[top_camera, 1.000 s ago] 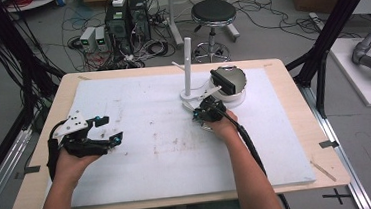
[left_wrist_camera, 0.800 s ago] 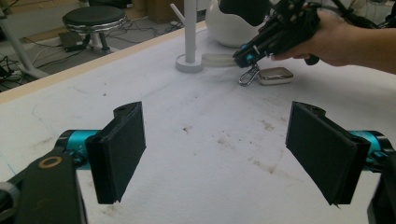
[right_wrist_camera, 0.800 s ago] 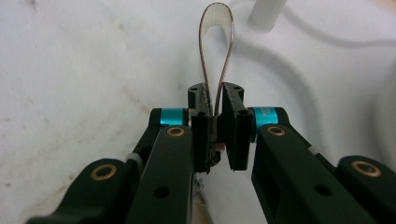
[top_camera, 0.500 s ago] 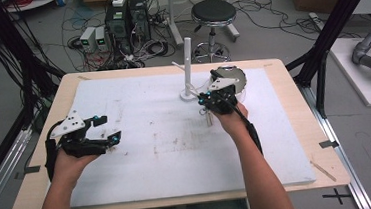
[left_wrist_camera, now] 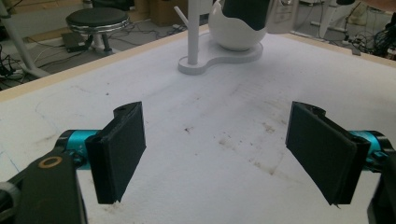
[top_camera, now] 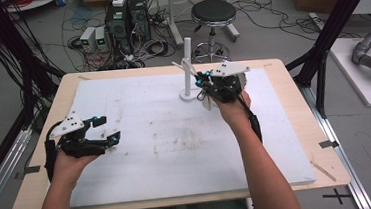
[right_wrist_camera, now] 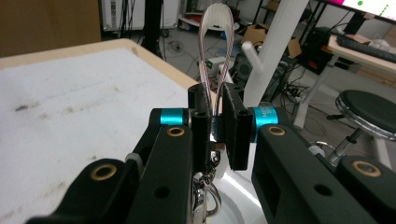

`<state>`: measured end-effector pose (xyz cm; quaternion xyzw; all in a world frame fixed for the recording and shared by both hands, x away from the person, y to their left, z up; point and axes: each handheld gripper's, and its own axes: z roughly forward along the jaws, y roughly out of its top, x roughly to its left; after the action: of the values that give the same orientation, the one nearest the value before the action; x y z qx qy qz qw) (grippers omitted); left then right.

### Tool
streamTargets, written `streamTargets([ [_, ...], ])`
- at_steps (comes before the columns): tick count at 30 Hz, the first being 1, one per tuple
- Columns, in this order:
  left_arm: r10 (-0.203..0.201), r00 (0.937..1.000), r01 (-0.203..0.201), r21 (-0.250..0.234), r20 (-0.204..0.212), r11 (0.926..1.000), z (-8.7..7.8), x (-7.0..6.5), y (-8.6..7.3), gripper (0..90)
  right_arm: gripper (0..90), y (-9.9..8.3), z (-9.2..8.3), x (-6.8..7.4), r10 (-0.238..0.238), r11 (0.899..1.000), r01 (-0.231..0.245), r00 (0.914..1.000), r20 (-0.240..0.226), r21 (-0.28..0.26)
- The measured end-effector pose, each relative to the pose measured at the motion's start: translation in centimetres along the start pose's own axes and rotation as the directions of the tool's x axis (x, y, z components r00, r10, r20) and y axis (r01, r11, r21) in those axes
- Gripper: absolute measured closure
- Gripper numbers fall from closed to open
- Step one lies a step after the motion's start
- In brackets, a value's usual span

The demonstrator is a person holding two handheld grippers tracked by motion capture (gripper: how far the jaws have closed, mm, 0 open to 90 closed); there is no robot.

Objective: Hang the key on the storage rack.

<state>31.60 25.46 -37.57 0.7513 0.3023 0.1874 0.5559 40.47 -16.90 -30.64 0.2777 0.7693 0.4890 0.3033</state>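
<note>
– Right gripper view: what do we hold?
– Our right gripper (right_wrist_camera: 215,128), jaws nearly closed, pinches a striped cord loop (right_wrist_camera: 215,46) with a metal clasp hanging below, raised beside the white peg stand (top_camera: 186,67).
– And our left gripper (top_camera: 106,129)?
– Resting low over the white mat (top_camera: 176,140), wide open, gripping nothing.

Pale, purple-striped strap loop (right_wrist_camera: 215,42) in black tongs (right_wrist_camera: 217,128) with teal collars; white peg stand (top_camera: 187,66); stained white counter (top_camera: 176,145).

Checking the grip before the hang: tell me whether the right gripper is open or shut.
Shut. In the right gripper view, the right gripper has its jaws pinched on the strap loop, which rises above them.
</note>
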Motion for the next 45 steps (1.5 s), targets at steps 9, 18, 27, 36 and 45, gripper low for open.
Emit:
streamTargets([
  [9, -0.005, 1.0, 0.005, 0.0, -0.001, 1.0, -0.2, 0.2, -0.1, 19.9, 83.5, 0.7, 1.4, -0.7, 0.016, 1.0, -0.017, 0.9976, 0.067, 0.014],
  [18, -0.012, 0.9999, 0.012, 0.001, -0.001, 0.9999, -0.2, 0.4, -0.2, 19.9, 83.4, 0.0, 3.2, -1.0, 0.007, 0.997, -0.014, 0.9946, 0.104, 0.07],
  [27, -0.014, 0.9999, 0.014, 0.003, 0.0, 0.9999, -0.2, 0.4, -0.3, 19.9, 80.1, -0.6, 4.5, -1.2, 0.012, 0.993, -0.028, 0.9902, 0.139, 0.116],
  [36, -0.01, 0.9999, 0.01, 0.003, 0.007, 0.9999, -0.1, 0.3, -0.2, 19.9, 62.7, -0.2, 3.3, -1.0, 0.027, 0.994, -0.041, 0.9899, 0.139, 0.099],
  [45, -0.011, 0.9999, 0.011, 0.0, -0.001, 0.9999, -0.2, 0.4, -0.2, 19.9, 42.9, 0.0, 0.2, -0.9, 0.038, 0.997, -0.044, 0.9943, 0.1, 0.061],
])
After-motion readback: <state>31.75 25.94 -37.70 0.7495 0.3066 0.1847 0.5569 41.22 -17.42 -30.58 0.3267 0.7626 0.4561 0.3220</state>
